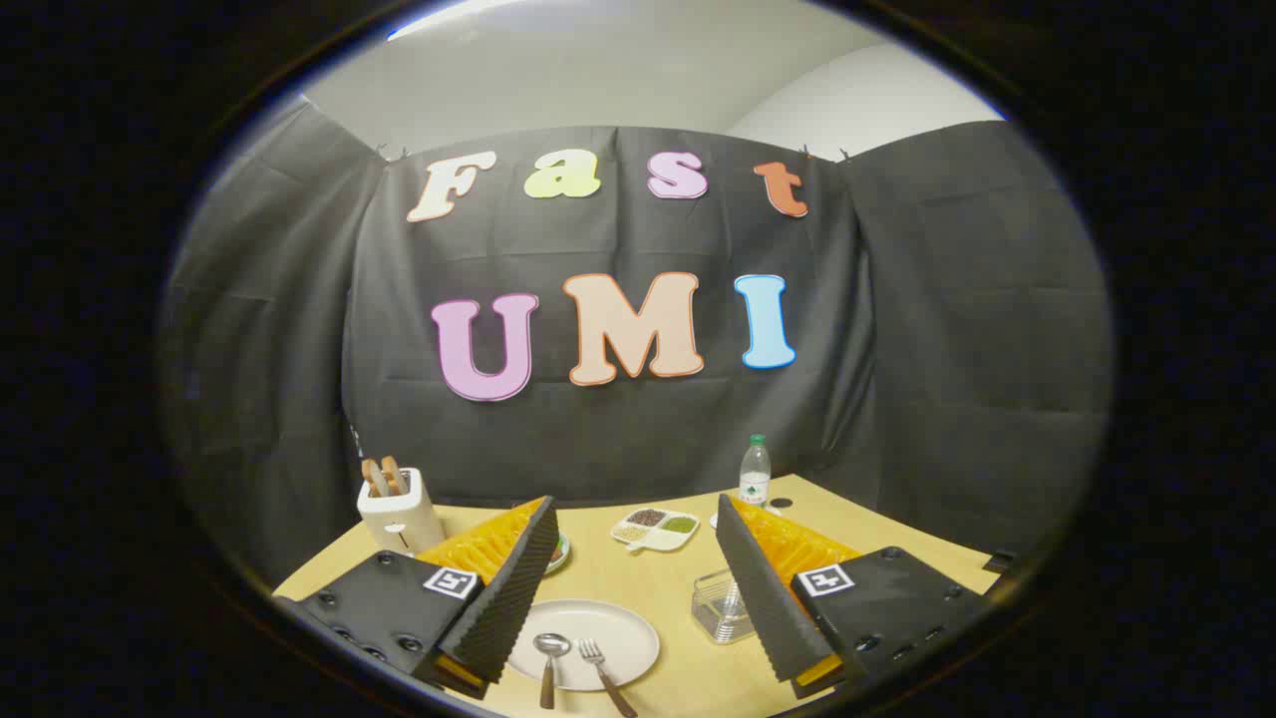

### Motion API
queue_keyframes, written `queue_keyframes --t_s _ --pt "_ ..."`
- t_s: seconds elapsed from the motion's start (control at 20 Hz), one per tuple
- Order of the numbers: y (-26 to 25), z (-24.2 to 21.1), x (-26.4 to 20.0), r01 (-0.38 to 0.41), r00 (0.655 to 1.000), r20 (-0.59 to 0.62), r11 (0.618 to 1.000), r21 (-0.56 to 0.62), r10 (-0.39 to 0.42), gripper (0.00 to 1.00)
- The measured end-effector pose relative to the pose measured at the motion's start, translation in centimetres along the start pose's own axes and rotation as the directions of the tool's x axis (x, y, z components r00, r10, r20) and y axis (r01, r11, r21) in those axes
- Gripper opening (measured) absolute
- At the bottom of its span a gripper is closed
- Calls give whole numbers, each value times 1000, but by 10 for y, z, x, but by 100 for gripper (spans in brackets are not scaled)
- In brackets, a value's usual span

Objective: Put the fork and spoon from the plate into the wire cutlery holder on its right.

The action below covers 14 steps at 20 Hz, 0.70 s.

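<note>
A white plate (608, 638) lies on the wooden table between my two fingers, nearer the left one. On it rest a spoon (549, 663) and a fork (604, 673) side by side, heads pointing away, wooden handles hanging over the plate's near rim. To the plate's right stands the wire cutlery holder (720, 605), right beside my right finger and partly hidden by it. My gripper (638, 598) hovers above the table, open wide, with nothing held between its fingers.
A white toaster (399, 514) with two slices of bread stands at the table's back left. A divided snack tray (655, 528) and a water bottle (755, 474) sit further back. A small dish (558, 551) peeks out behind my left finger.
</note>
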<state>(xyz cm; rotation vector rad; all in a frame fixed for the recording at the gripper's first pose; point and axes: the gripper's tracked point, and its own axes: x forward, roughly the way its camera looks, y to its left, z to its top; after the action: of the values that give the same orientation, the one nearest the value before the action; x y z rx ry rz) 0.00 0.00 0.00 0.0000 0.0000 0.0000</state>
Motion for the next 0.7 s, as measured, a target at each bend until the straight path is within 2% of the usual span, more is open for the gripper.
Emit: queue_keyframes --t_s 0.7 --pt "0 -11 -6 29 997 -73 1000 6 -28 100"
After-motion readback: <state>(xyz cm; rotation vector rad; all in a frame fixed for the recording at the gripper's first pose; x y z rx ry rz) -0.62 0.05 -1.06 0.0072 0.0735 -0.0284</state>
